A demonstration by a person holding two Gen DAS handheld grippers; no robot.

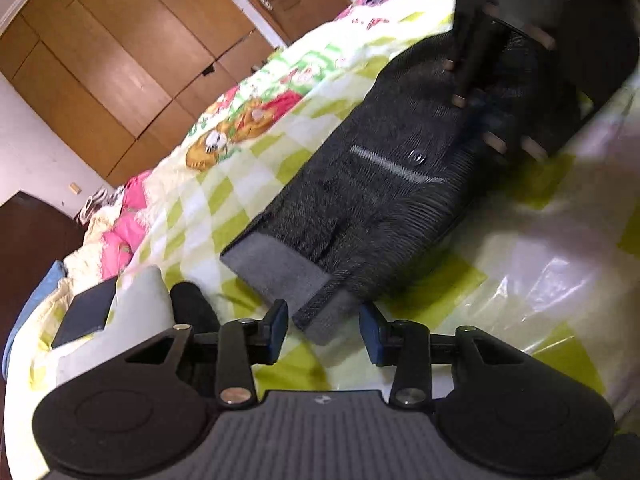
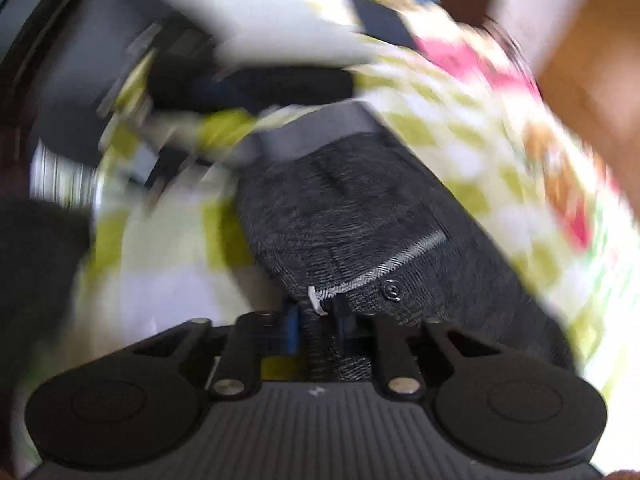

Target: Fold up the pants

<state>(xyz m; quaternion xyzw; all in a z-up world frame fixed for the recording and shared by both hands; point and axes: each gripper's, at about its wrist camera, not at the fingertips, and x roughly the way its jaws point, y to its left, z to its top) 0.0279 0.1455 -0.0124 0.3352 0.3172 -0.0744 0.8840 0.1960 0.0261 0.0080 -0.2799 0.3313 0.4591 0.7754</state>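
Dark grey pants (image 1: 380, 200) lie folded into a long strip on a bed quilt (image 1: 240, 184). Their near end shows a lighter grey turned-up cuff (image 1: 280, 272). My left gripper (image 1: 324, 332) is open, its blue pads standing on either side of the cuff corner without pressing on it. My right gripper (image 2: 318, 320) is shut on a bunched fold of the pants (image 2: 360, 220), just beside the pocket button (image 2: 390, 290). In the left wrist view, the right gripper's dark body (image 1: 560, 40) sits over the far end of the pants. The right wrist view is blurred.
A wooden wardrobe (image 1: 120, 60) runs along the far side of the bed. A flat black object (image 1: 86, 312) and a white cushion (image 1: 140, 300) lie on the quilt left of my left gripper. Clear plastic film (image 1: 540, 280) covers the quilt on the right.
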